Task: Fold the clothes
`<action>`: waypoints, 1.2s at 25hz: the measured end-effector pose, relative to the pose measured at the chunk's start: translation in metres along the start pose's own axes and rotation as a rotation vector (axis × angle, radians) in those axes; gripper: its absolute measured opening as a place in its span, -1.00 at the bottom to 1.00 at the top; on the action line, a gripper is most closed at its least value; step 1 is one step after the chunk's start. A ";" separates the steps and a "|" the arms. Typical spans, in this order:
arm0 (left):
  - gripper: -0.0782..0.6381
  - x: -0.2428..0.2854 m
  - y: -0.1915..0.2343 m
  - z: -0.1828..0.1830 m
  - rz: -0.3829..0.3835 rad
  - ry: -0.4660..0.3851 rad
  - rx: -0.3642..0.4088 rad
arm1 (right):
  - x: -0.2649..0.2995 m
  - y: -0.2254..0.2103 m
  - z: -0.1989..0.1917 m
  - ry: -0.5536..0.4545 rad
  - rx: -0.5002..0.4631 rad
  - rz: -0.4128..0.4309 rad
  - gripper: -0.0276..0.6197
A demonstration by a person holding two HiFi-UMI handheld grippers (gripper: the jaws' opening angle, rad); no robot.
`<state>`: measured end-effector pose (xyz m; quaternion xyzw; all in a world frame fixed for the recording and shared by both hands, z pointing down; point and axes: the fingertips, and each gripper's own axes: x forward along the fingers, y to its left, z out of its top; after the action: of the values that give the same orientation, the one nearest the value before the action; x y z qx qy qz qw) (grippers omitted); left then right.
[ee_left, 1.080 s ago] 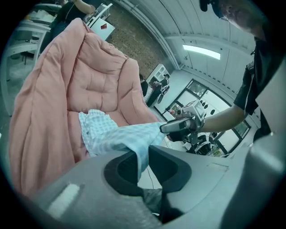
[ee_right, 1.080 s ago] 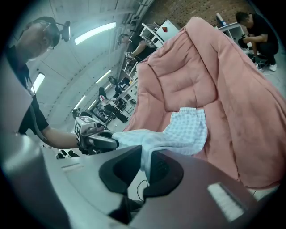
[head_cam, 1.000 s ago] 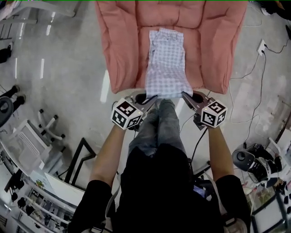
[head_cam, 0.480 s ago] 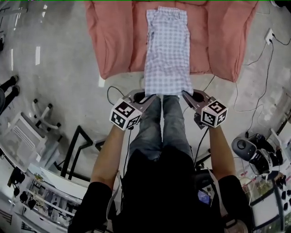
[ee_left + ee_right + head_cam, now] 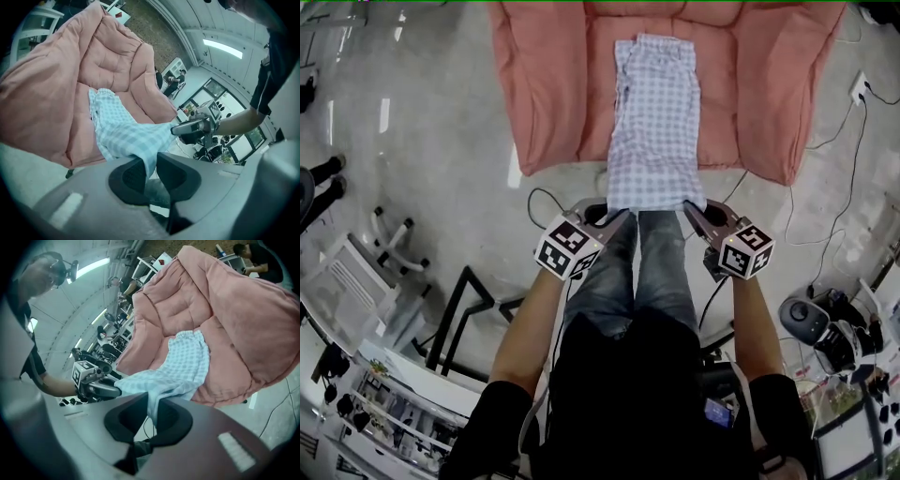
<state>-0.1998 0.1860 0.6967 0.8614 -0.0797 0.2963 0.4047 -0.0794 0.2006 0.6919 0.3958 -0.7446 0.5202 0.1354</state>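
Observation:
A light blue checked garment (image 5: 656, 131) lies lengthwise on a pink quilted cover (image 5: 553, 84), its near hem hanging past the cover's front edge. My left gripper (image 5: 622, 212) is shut on the hem's left corner, and the cloth (image 5: 131, 138) runs between its jaws. My right gripper (image 5: 686, 207) is shut on the right corner, with the checked cloth (image 5: 187, 364) pinched the same way. Each gripper shows in the other's view: the right gripper (image 5: 192, 126) and the left gripper (image 5: 96, 383). The hem is stretched taut between them.
The pink cover drapes over a raised surface with grey floor (image 5: 422, 169) around it. Cables (image 5: 825, 141) trail on the floor at right. Shelving and a white stand (image 5: 356, 281) sit at left, equipment (image 5: 825, 328) at lower right. The person's legs (image 5: 637, 272) stand just below the hem.
Both grippers have sunk and come toward the person with the hem held. The garment now lies flatter and longer along the pink cover.

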 end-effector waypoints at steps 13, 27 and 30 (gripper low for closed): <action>-0.65 0.006 0.043 0.113 0.005 -0.063 -0.088 | 0.010 -0.026 0.114 0.029 -0.059 0.105 -0.86; -0.65 0.039 0.130 0.212 0.108 -0.068 -0.094 | 0.063 -0.095 0.213 0.019 -0.026 0.085 -0.86; -0.65 0.046 0.147 0.222 0.144 -0.058 -0.086 | 0.076 -0.108 0.224 0.022 -0.024 0.058 -0.86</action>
<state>-0.1187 -0.0713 0.7088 0.8435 -0.1657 0.2958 0.4167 -0.0027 -0.0467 0.7159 0.3668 -0.7604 0.5191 0.1333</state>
